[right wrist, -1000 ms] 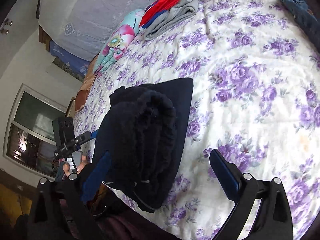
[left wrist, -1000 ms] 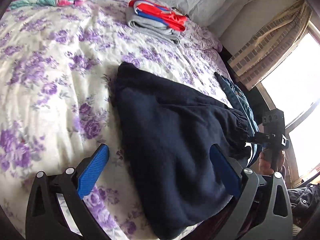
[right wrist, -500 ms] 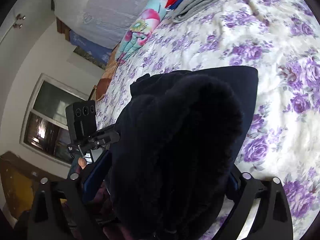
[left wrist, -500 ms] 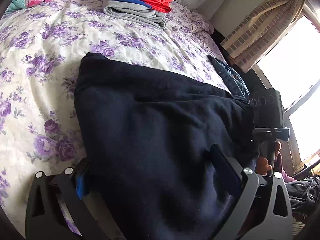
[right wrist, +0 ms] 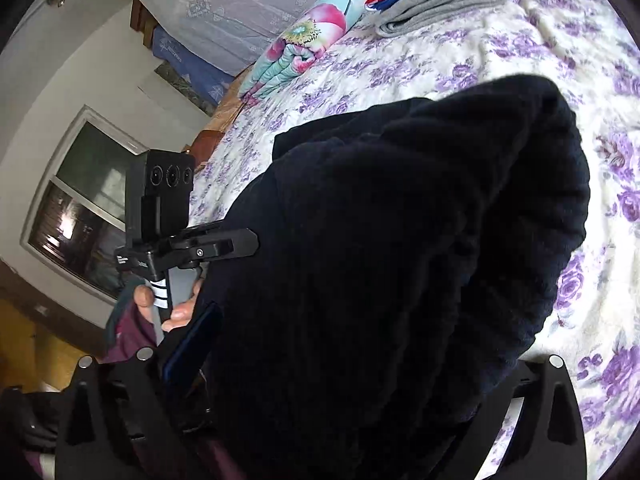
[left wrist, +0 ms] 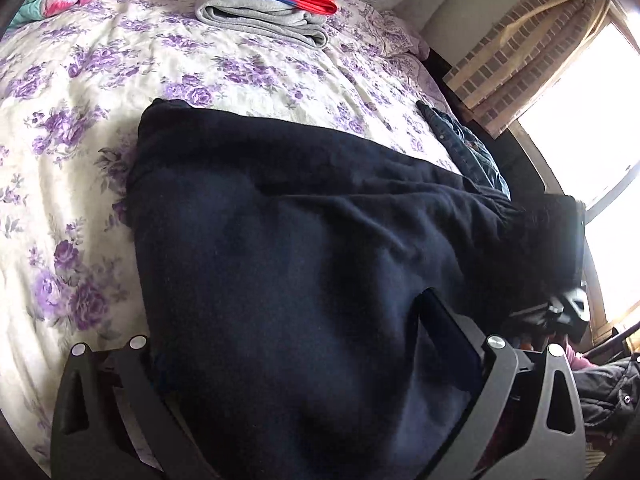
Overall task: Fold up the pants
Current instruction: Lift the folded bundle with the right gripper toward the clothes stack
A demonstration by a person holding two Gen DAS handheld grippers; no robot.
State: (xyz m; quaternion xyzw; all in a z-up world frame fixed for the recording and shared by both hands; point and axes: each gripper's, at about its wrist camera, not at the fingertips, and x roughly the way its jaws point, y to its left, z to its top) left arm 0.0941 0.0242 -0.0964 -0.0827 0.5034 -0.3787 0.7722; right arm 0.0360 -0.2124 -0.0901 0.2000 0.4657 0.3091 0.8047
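Dark pants [left wrist: 304, 248] spread on the flowered bed [left wrist: 80, 128], bulging through both wide-spread grippers, left gripper [left wrist: 304, 380] and right gripper [right wrist: 344, 368]. Unclear whether either actually pinches cloth. Risk of the thick bundle slipping loose and undoing the fold.

Navy pants [left wrist: 304, 264]; purple-flowered white bedsheet [left wrist: 80, 80]

Purple-flowered bed [left wrist: 100, 160]: navy pants [left wrist: 300, 260] at centre, folded clothes stack [left wrist: 264, 8] at twelve o'clock, jeans [left wrist: 468, 148] at two o'clock.
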